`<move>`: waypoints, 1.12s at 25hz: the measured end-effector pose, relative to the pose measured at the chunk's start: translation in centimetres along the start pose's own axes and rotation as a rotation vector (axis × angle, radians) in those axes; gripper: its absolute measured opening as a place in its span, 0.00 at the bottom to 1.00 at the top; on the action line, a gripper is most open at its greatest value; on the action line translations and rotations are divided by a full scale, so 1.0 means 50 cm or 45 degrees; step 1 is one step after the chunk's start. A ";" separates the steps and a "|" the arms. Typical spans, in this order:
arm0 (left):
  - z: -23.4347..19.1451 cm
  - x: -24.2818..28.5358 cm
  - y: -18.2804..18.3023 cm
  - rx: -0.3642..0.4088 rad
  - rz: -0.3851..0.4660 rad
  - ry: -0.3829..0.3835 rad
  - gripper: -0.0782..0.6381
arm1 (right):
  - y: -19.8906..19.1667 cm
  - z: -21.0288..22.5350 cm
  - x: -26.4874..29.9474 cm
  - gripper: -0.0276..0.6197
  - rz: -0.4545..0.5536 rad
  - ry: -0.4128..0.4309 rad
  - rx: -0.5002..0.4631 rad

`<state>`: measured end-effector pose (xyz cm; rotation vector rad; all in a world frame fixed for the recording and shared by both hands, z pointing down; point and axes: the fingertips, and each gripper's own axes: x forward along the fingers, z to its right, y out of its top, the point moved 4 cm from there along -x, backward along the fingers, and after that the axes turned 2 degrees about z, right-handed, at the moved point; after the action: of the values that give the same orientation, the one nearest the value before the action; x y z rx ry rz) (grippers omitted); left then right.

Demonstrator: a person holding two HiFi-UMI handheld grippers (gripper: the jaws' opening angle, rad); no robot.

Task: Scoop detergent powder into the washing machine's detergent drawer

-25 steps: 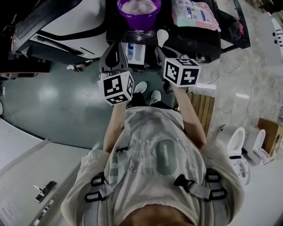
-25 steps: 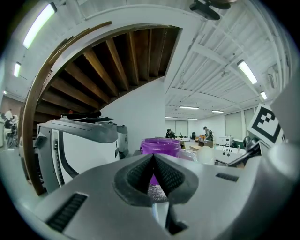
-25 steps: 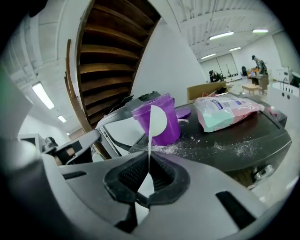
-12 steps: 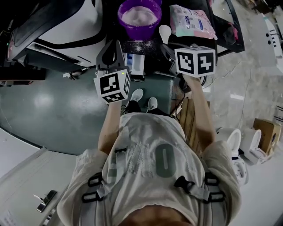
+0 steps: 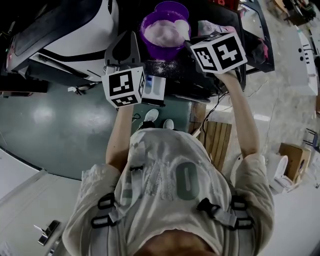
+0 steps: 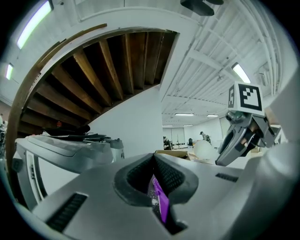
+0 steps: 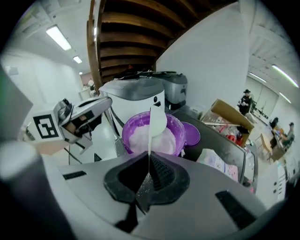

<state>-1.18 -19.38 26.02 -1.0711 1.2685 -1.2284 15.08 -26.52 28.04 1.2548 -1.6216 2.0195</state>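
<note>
Far left: the washing machine is seen, white with a dark top.

Left gripper: closed, and a thin purple strip dusted with powder is pinched between the pads. What the strip belongs to cannot be told. In the head view this gripper is held just left of the purple bowl, and its own view is tipped up towards the ceiling.

Near side of the left gripper, slightly right: a white-and-blue compartment is noted, judged to be the open detergent drawer. It lies nearer the person than the bowl.

Centre: the purple bowl is set on the dark tabletop and is heaped with white powder. A purple lid is seen just beyond it.

Right gripper: closed on the handle of a white spoon. The handle is run straight out along the jaws, edge-on, with the spoon's head over the powder; whether it is touching cannot be told.

Far right: a printed pouch is laid flat on the tabletop.

Judgement: the scoop is about to be loaded. The drawer lies near and left of the bowl, so the spoon would have to be drawn back towards the person and leftwards, kept level.
</note>
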 end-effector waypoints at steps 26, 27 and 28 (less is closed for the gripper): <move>-0.107 0.042 0.021 -0.055 -0.086 0.207 0.14 | 0.058 -0.008 0.229 0.05 -1.001 0.423 -0.681; -0.114 0.038 0.018 -0.055 -0.088 0.216 0.14 | 0.054 -0.009 0.239 0.05 -1.020 0.419 -0.694; -0.122 0.035 0.015 -0.056 -0.090 0.226 0.14 | 0.052 -0.009 0.247 0.05 -1.035 0.416 -0.706</move>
<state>-7.37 -20.58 24.83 -1.0651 1.4080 -1.3793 5.86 -30.72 35.55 1.0472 -1.1216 1.1015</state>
